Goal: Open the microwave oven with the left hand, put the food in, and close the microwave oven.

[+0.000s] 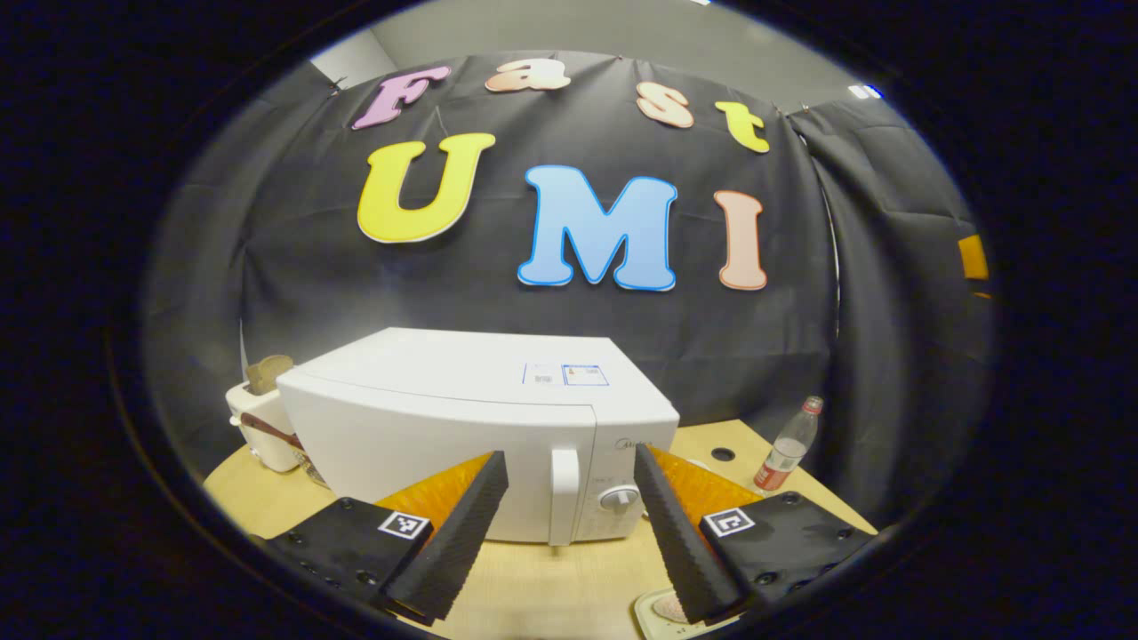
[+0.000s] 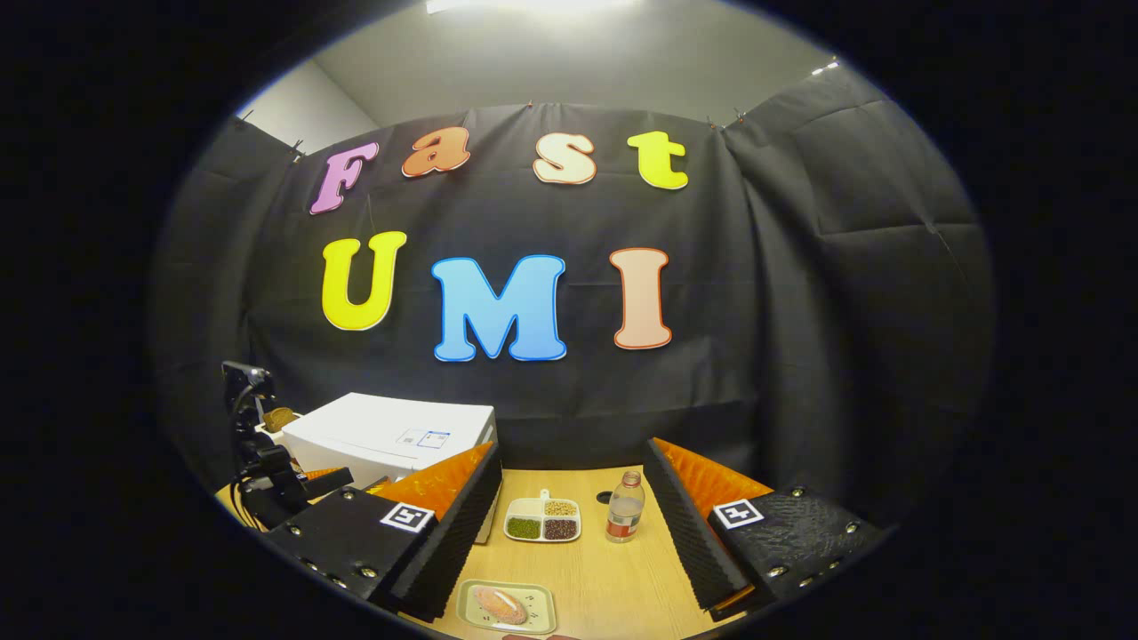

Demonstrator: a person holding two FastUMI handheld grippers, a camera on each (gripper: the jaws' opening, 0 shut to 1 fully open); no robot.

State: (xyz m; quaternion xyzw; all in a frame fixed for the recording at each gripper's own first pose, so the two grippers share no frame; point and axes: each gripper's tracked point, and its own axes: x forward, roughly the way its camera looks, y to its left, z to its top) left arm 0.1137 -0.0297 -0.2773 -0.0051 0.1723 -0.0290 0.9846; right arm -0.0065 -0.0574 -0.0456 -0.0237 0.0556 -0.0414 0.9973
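Black cloth walls in the booth on three sides, with a pale ceiling above, and a light wooden tabletop [image 2: 613, 569] carries everything.

In the left gripper view, the left tool [image 1: 569, 480] hangs with its fingers spread wide and nothing between them. Straight ahead at 12 o'clock stands the white microwave oven [image 1: 471, 418], door closed, its vertical handle [image 1: 564, 493] framed between the fingers and a round knob [image 1: 620, 498] just beside it. At 9 o'clock, behind the oven's far corner, sits a white toaster [image 1: 258, 427] with a slice of bread standing in it. At 3 o'clock a clear bottle [image 1: 789, 449] with a red cap stands on the tabletop. At 5 o'clock, low down, the tray of food [image 1: 658, 613] shows, partly hidden by a finger.

In the right gripper view, the right tool [image 2: 569, 498] is likewise open and empty. At 6 o'clock lies the tray of food [image 2: 507, 606] holding a bun. At 12 o'clock, between the fingers, sit a divided dish [image 2: 543, 520] of beans and grains and, just beside it, the bottle [image 2: 626, 508]. At 10 o'clock is the microwave oven [image 2: 391, 436], and at 9 o'clock the left tool's black body [image 2: 258, 462].
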